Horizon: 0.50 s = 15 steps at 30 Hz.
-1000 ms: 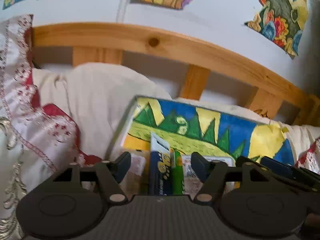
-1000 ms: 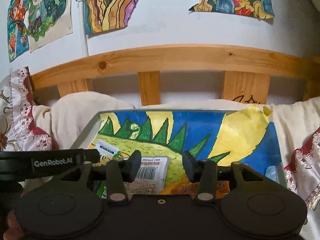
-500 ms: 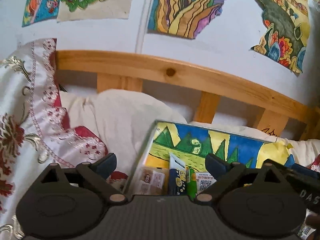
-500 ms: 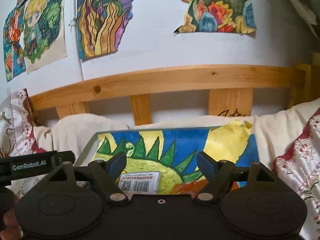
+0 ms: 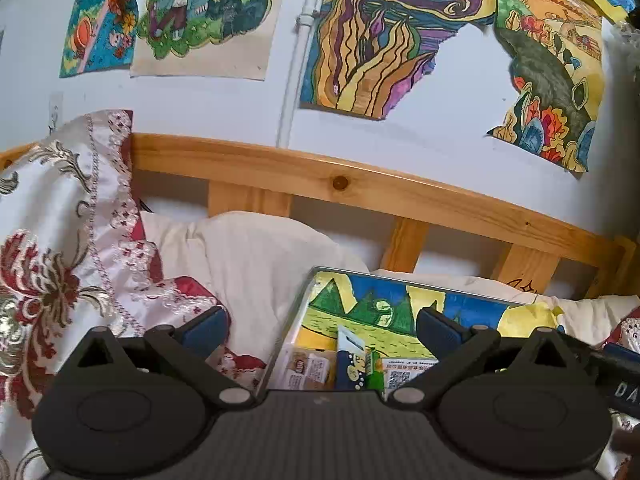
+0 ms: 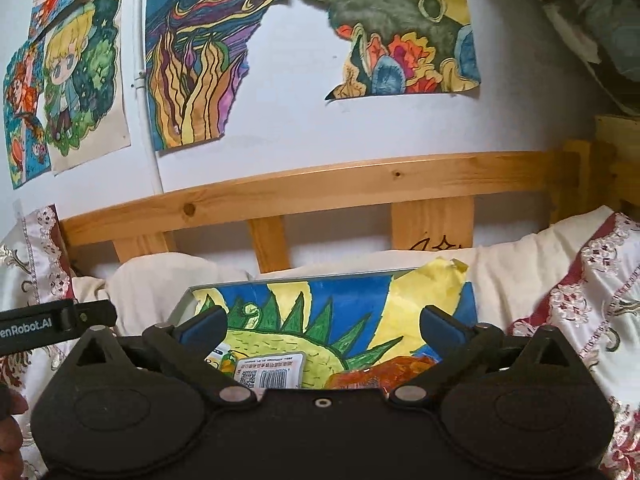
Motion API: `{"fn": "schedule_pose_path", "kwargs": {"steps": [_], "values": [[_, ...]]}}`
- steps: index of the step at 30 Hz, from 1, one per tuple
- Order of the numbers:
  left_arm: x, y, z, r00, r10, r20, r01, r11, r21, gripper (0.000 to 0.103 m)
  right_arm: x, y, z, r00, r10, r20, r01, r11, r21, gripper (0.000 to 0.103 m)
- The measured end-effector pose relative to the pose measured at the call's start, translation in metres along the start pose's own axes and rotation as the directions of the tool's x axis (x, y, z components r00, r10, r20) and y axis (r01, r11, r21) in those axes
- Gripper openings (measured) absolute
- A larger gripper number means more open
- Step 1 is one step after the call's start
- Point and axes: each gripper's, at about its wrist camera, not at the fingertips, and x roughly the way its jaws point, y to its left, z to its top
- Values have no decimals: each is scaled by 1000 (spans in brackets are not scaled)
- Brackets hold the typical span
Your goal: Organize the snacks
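A shallow tray (image 5: 305, 292) lined with a painted landscape lies on the bed. Inside stand a blue packet (image 5: 350, 360), a green packet (image 5: 374, 368) and a beige packet (image 5: 310, 366). My left gripper (image 5: 322, 324) hovers above the tray's near left corner; its jaws are opening wide with nothing between them. In the right wrist view the tray (image 6: 320, 274) holds a white barcode packet (image 6: 272, 372) and an orange packet (image 6: 372, 374). My right gripper (image 6: 322, 322) hangs over them, jaws opening, also empty. The snacks' lower parts are hidden behind the gripper bodies.
A wooden headboard (image 5: 360, 184) runs behind cream pillows (image 5: 256, 256). An embroidered red-and-white cover (image 5: 60, 260) lies on the left, another part (image 6: 580, 300) on the right. Colourful drawings (image 6: 196, 60) and a white pipe (image 5: 296, 64) are on the wall.
Both grippers have lifted and drawn back from the tray, so more wall shows. Their jaws spread from partly closed to wide. The packets stayed in the tray.
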Motion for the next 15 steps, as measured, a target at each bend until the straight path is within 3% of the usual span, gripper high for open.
{"fn": "schedule_pose_path", "kwargs": {"steps": [15], "values": [[-36,7,-14,999,29,-17,-29,999,35,102,-43,-9,-10,1000,-16,-3,16,1000,-9,102]]}}
